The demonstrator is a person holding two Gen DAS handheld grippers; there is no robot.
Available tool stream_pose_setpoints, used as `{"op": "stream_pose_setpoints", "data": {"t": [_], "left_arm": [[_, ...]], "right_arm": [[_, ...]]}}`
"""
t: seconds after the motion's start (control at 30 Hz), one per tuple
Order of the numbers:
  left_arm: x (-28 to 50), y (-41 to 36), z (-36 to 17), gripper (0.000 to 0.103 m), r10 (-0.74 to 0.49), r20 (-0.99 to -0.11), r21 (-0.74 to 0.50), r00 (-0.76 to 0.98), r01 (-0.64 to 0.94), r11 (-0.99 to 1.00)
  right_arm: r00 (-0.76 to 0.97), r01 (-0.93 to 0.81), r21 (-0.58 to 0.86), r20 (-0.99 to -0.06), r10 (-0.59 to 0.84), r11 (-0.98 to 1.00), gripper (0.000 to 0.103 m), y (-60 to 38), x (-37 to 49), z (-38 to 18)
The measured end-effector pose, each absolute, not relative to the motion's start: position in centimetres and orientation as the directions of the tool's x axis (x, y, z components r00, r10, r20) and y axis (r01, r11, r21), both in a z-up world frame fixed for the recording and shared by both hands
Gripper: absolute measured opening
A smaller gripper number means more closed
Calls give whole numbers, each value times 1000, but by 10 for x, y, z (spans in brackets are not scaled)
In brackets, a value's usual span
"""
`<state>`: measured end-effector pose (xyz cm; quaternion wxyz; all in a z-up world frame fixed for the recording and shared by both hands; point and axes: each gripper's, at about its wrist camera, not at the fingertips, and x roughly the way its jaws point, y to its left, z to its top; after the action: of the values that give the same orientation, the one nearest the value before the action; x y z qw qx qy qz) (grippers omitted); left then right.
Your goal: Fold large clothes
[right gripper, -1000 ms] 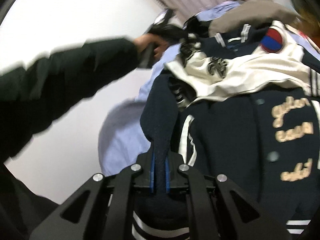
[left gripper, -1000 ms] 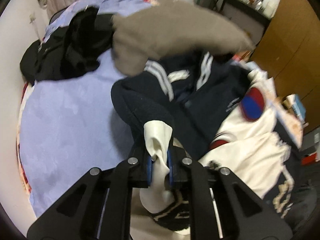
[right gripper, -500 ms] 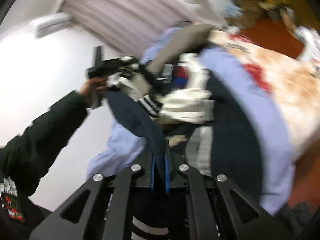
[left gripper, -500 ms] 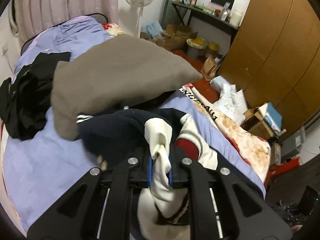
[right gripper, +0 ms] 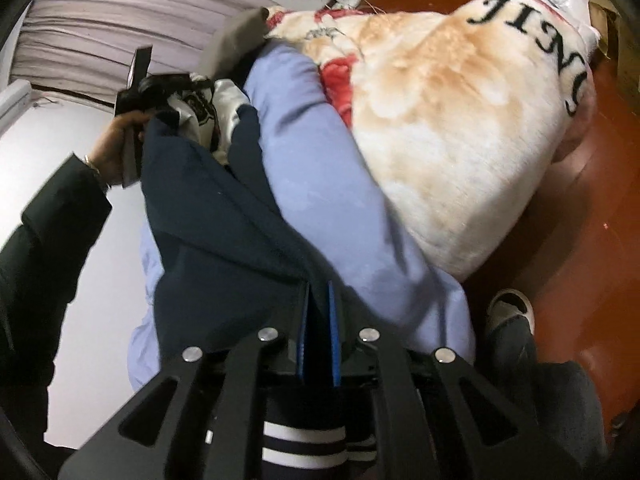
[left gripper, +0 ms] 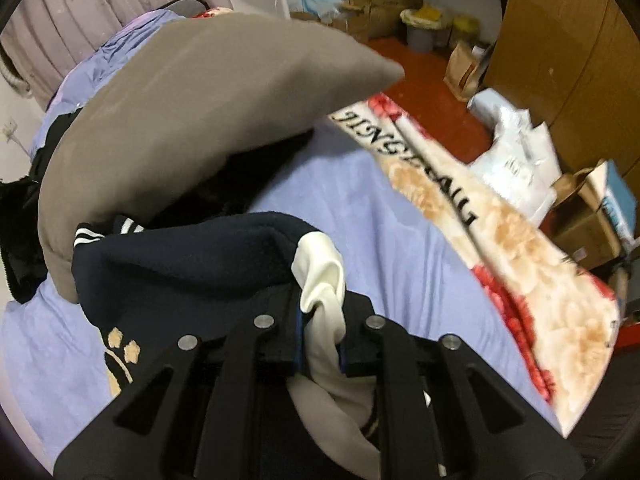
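A navy and cream varsity jacket [left gripper: 192, 264] hangs lifted between both grippers above the bed. My left gripper [left gripper: 319, 332] is shut on its cream sleeve [left gripper: 322, 280]. My right gripper [right gripper: 319, 332] is shut on a navy part of the jacket [right gripper: 224, 232], with the striped hem [right gripper: 304, 444] below the jaws. In the right wrist view the left gripper [right gripper: 140, 84] shows at the far end of the jacket, held by a hand in a dark sleeve.
A grey-brown pillow [left gripper: 192, 108] lies on the lavender bedsheet [left gripper: 360, 208], with dark clothes [left gripper: 20, 232] at the left. A floral blanket [left gripper: 500, 240] hangs over the bed edge. Boxes and bags [left gripper: 516, 148] and a wooden wardrobe [left gripper: 568, 40] stand beyond, on a red floor [right gripper: 580, 248].
Both grippers have lifted the jacket up off the bed and swung it; the views now look toward the bed edge and the floor. Both grips are unchanged.
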<state>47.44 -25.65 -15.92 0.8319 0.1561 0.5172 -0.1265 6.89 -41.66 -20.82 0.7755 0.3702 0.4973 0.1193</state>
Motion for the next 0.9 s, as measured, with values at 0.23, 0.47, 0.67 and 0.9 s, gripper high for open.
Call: {"op": "stream_pose_setpoints", "data": {"t": [0.23, 0.47, 0.67, 0.9], "left_arm": [[457, -270, -146, 56, 26, -921, 199, 390, 411, 889], [414, -284, -77, 74, -24, -914, 194, 405, 488, 851], [343, -260, -40, 74, -115, -903, 124, 414, 508, 852], [235, -209, -79, 74, -150, -892, 76, 427, 469, 880]], "right_arm": [[488, 150, 671, -689, 535, 726, 11, -410, 67, -202], [532, 143, 688, -659, 531, 711, 11, -417, 59, -193], [535, 260, 671, -699, 475, 694, 0, -446, 38, -202], [608, 84, 706, -595, 526, 703, 3, -441, 29, -177]]}}
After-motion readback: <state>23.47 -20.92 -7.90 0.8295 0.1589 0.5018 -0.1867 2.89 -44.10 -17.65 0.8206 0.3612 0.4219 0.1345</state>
